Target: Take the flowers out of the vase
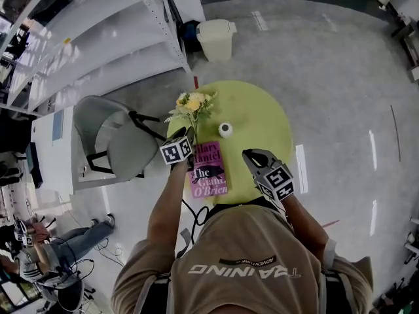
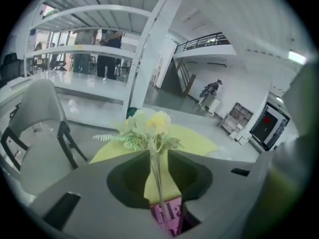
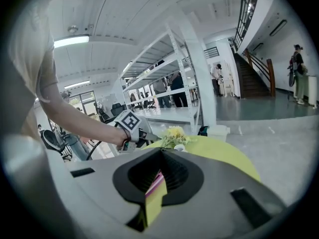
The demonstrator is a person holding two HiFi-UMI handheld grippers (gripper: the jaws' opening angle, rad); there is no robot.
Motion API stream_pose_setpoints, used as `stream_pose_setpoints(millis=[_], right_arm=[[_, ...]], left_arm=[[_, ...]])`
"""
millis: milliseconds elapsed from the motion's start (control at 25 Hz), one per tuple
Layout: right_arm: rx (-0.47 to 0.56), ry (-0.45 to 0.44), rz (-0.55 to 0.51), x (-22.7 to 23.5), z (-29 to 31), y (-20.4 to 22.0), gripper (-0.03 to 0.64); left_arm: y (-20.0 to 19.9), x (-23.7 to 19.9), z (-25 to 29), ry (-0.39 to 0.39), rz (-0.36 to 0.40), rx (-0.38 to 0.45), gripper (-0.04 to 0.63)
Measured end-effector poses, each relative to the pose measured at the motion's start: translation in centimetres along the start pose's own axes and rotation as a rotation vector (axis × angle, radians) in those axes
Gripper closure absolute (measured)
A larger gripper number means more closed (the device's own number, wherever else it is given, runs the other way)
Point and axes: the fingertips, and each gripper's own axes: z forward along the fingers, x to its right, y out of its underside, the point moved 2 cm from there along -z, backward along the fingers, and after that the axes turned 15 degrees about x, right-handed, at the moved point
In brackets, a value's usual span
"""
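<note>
The left gripper (image 1: 188,136) pinches the stems of the yellow flowers (image 1: 193,103), seemingly clear of the small white vase (image 1: 225,130); the right gripper (image 1: 251,156) has its jaws pressed together, empty.

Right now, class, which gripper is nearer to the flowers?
Left. The left gripper is shut on the stems of the flowers, below the blooms. The right gripper, jaws together, hangs apart from them over the near side of the table, right of the pink book.
</note>
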Motion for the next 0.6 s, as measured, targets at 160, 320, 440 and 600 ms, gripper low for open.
stream_pose_setpoints(millis=[160,320,440,600], right_arm=[[0.032,0.004,0.001,-0.1,-0.6,-0.7,0.618],[0.076,0.014,0.009,0.1,-1.1,-2.3,0.618],[0.113,0.018,-0.002,0.0,-1.3,-3.9,0.618],[0.181,0.022,-0.040,-0.6,-1.4,-6.9,0.618]], left_arm=[[-4.7,3.1,-4.1,0.052,0.099,0.179,0.540],[-8.6,7.0,-8.0,0.107,0.116,0.309,0.592],[-10.8,9.1,-10.5,0.139,0.124,0.382,0.592],[-12.9,11.5,-13.1,0.185,0.224,0.446,0.592]])
